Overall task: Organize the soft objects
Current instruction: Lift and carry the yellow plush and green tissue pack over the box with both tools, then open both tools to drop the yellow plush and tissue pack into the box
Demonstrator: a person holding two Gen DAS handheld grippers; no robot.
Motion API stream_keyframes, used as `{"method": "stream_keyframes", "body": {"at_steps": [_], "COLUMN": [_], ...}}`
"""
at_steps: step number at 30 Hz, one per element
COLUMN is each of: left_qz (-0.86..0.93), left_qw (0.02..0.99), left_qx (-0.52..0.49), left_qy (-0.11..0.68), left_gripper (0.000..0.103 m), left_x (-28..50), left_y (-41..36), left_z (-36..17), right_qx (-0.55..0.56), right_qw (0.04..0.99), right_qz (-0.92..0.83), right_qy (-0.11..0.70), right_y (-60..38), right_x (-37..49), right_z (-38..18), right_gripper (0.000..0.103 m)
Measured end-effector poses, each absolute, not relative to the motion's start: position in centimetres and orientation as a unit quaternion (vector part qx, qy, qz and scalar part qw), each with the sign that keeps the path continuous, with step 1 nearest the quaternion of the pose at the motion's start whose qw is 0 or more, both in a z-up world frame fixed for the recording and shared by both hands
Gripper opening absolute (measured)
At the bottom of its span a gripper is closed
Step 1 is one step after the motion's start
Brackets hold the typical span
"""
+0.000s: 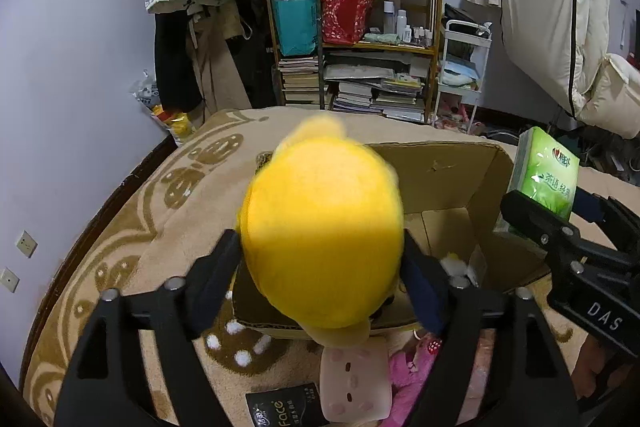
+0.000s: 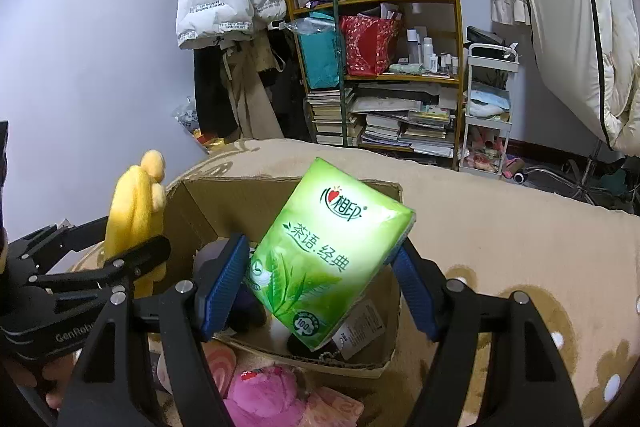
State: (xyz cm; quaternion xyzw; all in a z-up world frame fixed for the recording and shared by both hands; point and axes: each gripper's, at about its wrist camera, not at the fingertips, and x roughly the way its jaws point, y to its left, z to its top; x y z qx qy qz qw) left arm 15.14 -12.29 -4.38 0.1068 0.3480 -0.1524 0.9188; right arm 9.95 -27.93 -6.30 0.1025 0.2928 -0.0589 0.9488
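**2 claws, each pinching a soft thing over the cardboard box**

2 claws are loaded at once. The left claw (image 1: 322,279) pinches a yellow plush toy (image 1: 322,239) between its dark pads; the toy fills the middle of the left wrist view and hangs above the near edge of the open cardboard box (image 1: 440,183). From the right wrist view the same toy (image 2: 134,223) stands upright at the box's left wall, held by the left claw (image 2: 132,263).

The right claw (image 2: 320,287) grips a green tissue pack (image 2: 324,259) between its blue pads, tilted, with its lower end over the inside of the cardboard box (image 2: 224,199). In the left wrist view that pack (image 1: 544,179) sits beyond the box's right wall, clamped in the right claw (image 1: 536,215).

The box rests on a beige patterned blanket (image 1: 132,211). Just before the box lie a pink plush (image 2: 264,395) and a pale pink plush (image 1: 354,383). A dark plush (image 2: 248,303) lies inside the box. A bookshelf (image 1: 356,39) stands behind
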Motion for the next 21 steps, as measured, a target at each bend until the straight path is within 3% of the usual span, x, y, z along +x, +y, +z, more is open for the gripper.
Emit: {"method": "stream_keyframes", "body": {"at_steps": [9, 13, 21], "left_qz": [-0.138, -0.130, -0.106], "left_qw": [0.915, 0.917, 0.918], "left_qx": [0.135, 0.133, 0.117], "left_qy": [0.355, 0.352, 0.364], "left_gripper": [0.084, 0.096, 0.097], "left_x": [14.9, 14.4, 13.1], "left_y": [-12.4, -11.8, -9.5], "left_z": [-4.8, -4.3, -3.3], "right_qx": [0.120, 0.121, 0.118], "right_qw": [0.944, 0.946, 0.947], "right_qz": [-0.037, -0.030, -0.036], "right_qy": [0.305, 0.299, 0.295], "right_y": [-27.8, -27.5, -27.0], "right_x": [10.4, 10.0, 7.8], "right_z": [-6.2, -5.8, -4.8], "right_gripper": [0.078, 0.095, 0.103]}}
